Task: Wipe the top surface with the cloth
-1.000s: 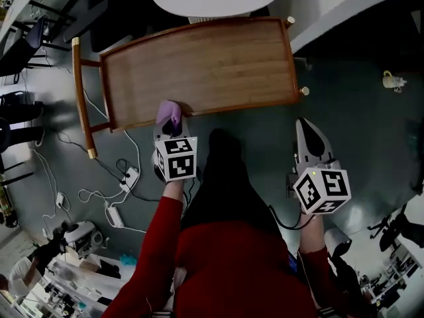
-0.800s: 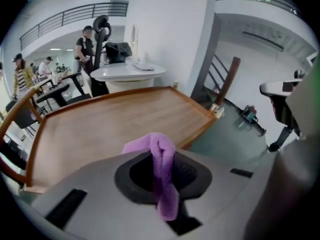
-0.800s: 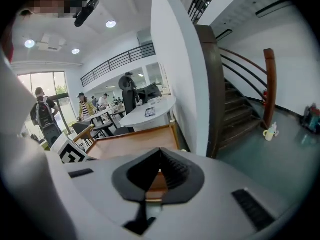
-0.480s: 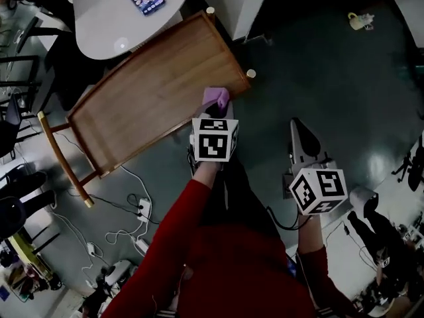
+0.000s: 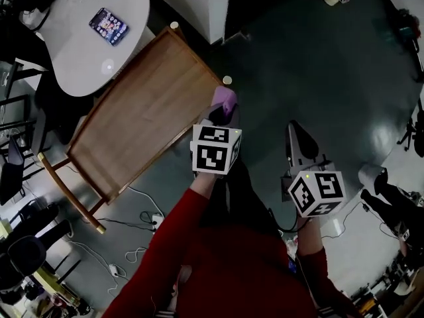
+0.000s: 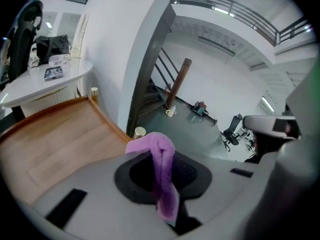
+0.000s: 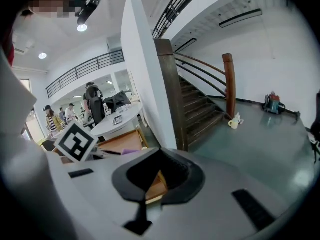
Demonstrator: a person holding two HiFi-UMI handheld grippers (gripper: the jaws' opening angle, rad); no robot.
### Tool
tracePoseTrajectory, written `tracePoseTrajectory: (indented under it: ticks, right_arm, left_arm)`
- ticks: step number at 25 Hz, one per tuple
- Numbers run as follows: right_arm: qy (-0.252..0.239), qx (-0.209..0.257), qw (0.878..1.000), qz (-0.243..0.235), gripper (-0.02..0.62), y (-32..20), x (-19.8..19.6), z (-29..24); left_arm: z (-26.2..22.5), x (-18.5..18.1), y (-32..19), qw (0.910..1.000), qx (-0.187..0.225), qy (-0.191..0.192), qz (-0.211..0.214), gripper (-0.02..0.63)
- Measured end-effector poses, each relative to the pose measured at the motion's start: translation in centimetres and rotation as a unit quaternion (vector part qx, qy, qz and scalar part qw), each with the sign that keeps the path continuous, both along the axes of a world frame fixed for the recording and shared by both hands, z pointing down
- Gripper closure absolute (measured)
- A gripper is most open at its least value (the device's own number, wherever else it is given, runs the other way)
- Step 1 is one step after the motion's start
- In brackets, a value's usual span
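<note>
Dark green floor (image 5: 298,58) all round, with the wooden top (image 5: 142,121) slanting across the left of the head view, rimmed and brass-knobbed at its corners. Beyond it at far left, a white round table (image 5: 79,38) with a phone (image 5: 107,25) lying on it.

Left gripper (image 5: 222,114) clenched on the purple cloth (image 5: 224,101) — pinched between the jaws in the left gripper view, folded over and drooping down the middle. Sits right at the top's near right corner, just beside the brass knob (image 5: 227,80); touching the rim or only hovering over it, cannot tell.

Right gripper (image 5: 301,144) hangs well off to the right over bare floor, jaws together on nothing.

As for progress — hard to call. No streaks, damp patches or dust lines on the wood to mark a wiped part from an unwiped one. Cloth parked at the very edge, whole board stretching away to the left: looks like one end of a pass, with most of the surface likely left to cover.
</note>
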State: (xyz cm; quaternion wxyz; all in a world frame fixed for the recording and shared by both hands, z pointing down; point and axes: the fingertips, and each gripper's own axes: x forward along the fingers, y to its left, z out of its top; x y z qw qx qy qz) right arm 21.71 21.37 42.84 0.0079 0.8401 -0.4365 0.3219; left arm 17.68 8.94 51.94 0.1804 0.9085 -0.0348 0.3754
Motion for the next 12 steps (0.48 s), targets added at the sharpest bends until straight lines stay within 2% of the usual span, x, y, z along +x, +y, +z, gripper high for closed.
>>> tracePoseTrajectory:
  ticks: [3,5,7,9,12]
  right_arm:
    - [-0.004,0.005,1.000,-0.001,0.583,-0.9,0.6,-0.4]
    - [-0.004,0.009,1.000,-0.004,0.583,-1.6,1.0,-0.6]
    - [-0.003,0.013,1.000,-0.011,0.583,-2.6,1.3,-0.8]
    - [-0.001,0.015,1.000,-0.024,0.583,-3.8,1.6,-0.7]
    - [-0.003,0.012,0.999,-0.038,0.583,-4.6,2.0,-0.4]
  left_arm:
    - [-2.9,-1.8,0.9,0.9973,-0.042,-0.001,0.060,0.552]
    - [-4.2,-3.0,1.6,0.9902,-0.077,-0.016,0.115,0.552]
    - [-4.4,-3.4,1.5,0.9827,-0.105,-0.029,0.150,0.552]
    - [-3.6,-2.6,0.1,0.9821,-0.110,-0.035,0.149,0.552]
    - [-1.3,-0.6,-3.1,0.9877,-0.070,-0.052,0.130,0.554]
